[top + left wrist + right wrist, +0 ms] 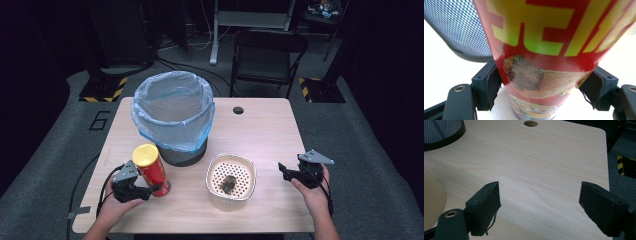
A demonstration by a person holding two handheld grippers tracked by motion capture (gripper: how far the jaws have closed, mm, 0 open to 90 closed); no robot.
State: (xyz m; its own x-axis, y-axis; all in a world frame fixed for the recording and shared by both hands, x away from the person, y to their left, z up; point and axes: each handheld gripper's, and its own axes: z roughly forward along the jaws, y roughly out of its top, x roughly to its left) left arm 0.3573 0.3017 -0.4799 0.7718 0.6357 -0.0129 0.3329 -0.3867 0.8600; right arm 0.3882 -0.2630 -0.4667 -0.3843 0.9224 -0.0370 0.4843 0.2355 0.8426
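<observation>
Left gripper [150, 190] clamps 1 red can [151, 170] low on its body, at the table's [270, 135] front left.
Right gripper [283, 170] hovers wide, holding nothing, right of 1 strainer bowl [231, 181]; 1 lined bin [173, 117] stands behind the can.

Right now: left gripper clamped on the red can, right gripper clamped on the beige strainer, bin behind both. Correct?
Not quite. The right gripper holds nothing: the right gripper view shows its jaws open over bare table, beside the beige strainer. The left gripper is on the red can; the bin stands behind.
</observation>
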